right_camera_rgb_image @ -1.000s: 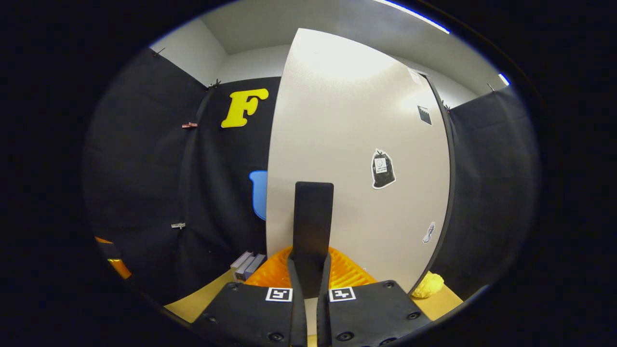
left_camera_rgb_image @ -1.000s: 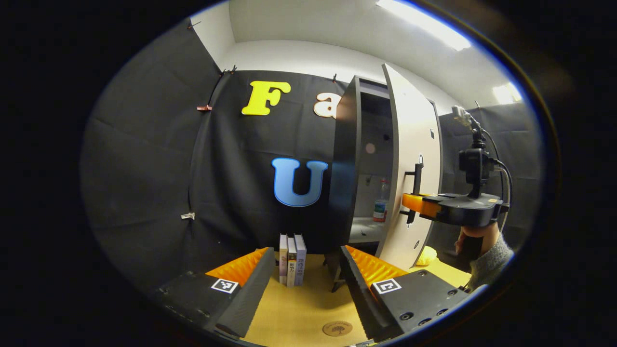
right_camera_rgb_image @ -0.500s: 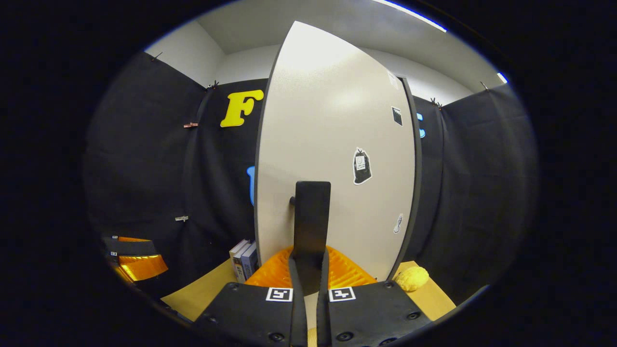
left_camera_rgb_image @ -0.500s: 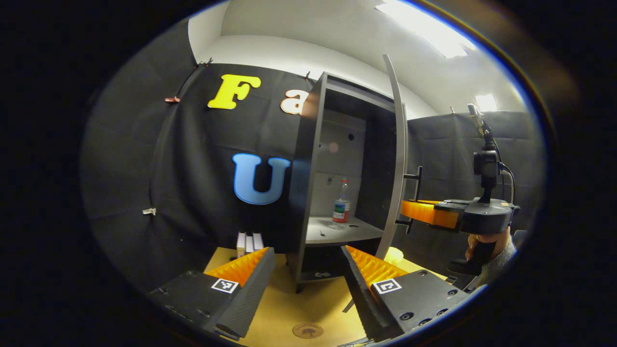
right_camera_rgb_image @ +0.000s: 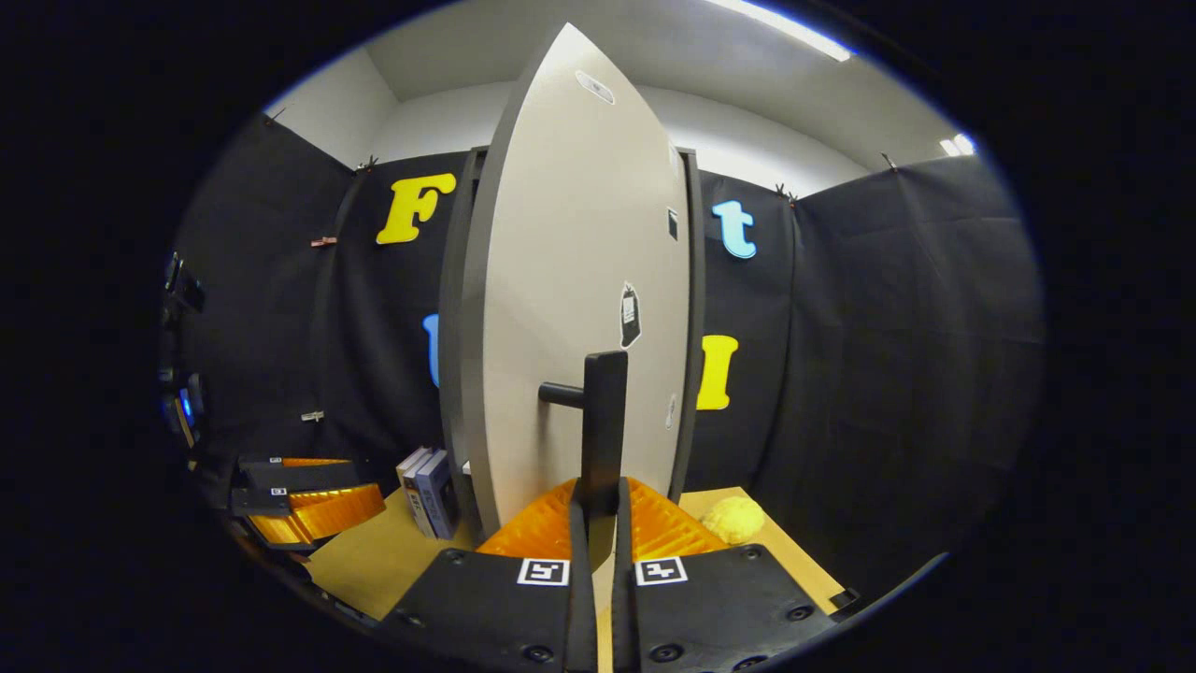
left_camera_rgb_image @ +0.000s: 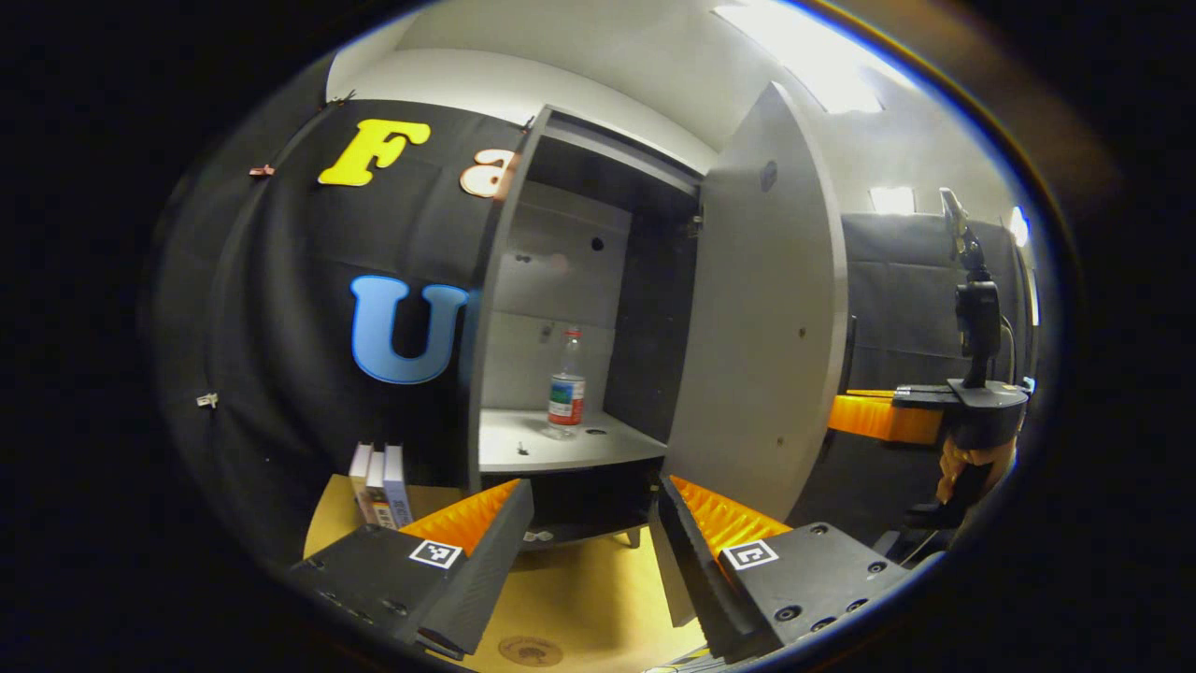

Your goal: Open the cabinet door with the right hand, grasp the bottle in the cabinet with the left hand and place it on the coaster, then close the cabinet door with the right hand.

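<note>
In the left gripper view, my left gripper (left_camera_rgb_image: 589, 547) sits at the bottom of the frame with its two fingers spread wide apart. It holds nothing and touches nothing. Above it, in the middle of the frame, the cabinet (left_camera_rgb_image: 561, 280) stands open. The bottle (left_camera_rgb_image: 565, 397) stands upright on the cabinet's shelf (left_camera_rgb_image: 523, 447), near the middle of the frame. The cabinet door (left_camera_rgb_image: 761, 308) is swung out to the right of the bottle. At the very bottom, between my fingers, the round coaster (left_camera_rgb_image: 530, 651) lies on the wooden table (left_camera_rgb_image: 598, 598). Some books (left_camera_rgb_image: 378, 481) stand at the lower left. At the right edge I see my right gripper (left_camera_rgb_image: 883, 418) past the door, with a hand (left_camera_rgb_image: 972, 467) under it.

In the right gripper view, my right gripper (right_camera_rgb_image: 598, 509) is at the bottom middle. Its two fingers are pressed together on the door's black handle (right_camera_rgb_image: 603, 421), which stands upright between them. The cabinet door (right_camera_rgb_image: 570, 280) rises tall in the middle of the frame. A yellow soft thing (right_camera_rgb_image: 733, 519) lies on the table at the lower right of the door. My left gripper (right_camera_rgb_image: 308, 500) shows at the lower left.
</note>
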Demonstrator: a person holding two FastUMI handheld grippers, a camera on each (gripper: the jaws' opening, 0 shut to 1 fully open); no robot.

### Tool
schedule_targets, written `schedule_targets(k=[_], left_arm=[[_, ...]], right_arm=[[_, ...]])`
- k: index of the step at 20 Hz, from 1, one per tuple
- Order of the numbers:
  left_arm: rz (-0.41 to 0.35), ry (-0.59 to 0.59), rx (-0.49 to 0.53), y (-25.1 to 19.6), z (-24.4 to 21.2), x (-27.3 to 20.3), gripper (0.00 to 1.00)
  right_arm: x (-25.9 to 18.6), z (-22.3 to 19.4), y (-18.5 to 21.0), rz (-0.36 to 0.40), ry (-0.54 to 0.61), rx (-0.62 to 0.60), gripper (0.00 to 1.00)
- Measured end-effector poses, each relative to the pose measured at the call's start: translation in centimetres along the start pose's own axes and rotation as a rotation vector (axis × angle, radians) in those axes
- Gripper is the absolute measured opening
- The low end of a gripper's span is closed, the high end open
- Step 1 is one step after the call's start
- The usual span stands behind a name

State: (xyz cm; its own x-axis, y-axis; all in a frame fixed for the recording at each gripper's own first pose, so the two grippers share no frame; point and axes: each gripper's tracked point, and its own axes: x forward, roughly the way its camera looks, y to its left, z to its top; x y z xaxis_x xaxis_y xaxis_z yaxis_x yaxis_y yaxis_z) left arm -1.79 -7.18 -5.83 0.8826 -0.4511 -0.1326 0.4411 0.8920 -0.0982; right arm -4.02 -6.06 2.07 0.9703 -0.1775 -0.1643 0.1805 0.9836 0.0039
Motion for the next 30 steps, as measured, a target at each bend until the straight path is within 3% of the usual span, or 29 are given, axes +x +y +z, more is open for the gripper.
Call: schedule_targets(k=[4, 9, 10, 13, 18, 21, 26, 30], left_arm=[[-0.053, 0.003, -0.019, -3.6, 0.1, 3.8, 0.86], [-0.054, -0.010, 0.003, -6.3, 0.1, 7.9, 0.86], [-0.046, -0.008, 0.006, -6.5, 0.0, 8.8, 0.86], [-0.017, 0.006, 0.012, -6.9, -0.7, 11.6, 0.86], [0.075, -0.010, 0.074, -4.9, 0.0, 16.1, 0.86], [0.148, -0.039, 0.137, -2.4, 1.2, 18.7, 0.86], [0.223, -0.042, 0.221, 1.4, 2.0, 24.0, 0.86], [0.245, -0.063, 0.237, 3.5, 2.3, 28.6, 0.82]], right_arm=[[-1.0, -0.2, -3.7, -0.022, 0.000, 0.010, 0.10], [-1.4, -0.7, -9.1, -0.070, 0.019, -0.039, 0.10], [-1.6, -0.5, -10.0, -0.069, 0.012, -0.053, 0.06], [-1.8, -0.4, -10.8, -0.009, 0.027, -0.013, 0.05], [-2.5, -0.7, -14.5, 0.041, 0.039, -0.020, 0.05], [-2.6, -1.0, -16.8, 0.034, 0.045, 0.000, 0.05], [-4.3, -2.0, -16.7, 0.093, 0.078, 0.003, 0.10], [-6.1, -1.4, -17.2, 0.086, 0.078, 0.004, 0.08]])
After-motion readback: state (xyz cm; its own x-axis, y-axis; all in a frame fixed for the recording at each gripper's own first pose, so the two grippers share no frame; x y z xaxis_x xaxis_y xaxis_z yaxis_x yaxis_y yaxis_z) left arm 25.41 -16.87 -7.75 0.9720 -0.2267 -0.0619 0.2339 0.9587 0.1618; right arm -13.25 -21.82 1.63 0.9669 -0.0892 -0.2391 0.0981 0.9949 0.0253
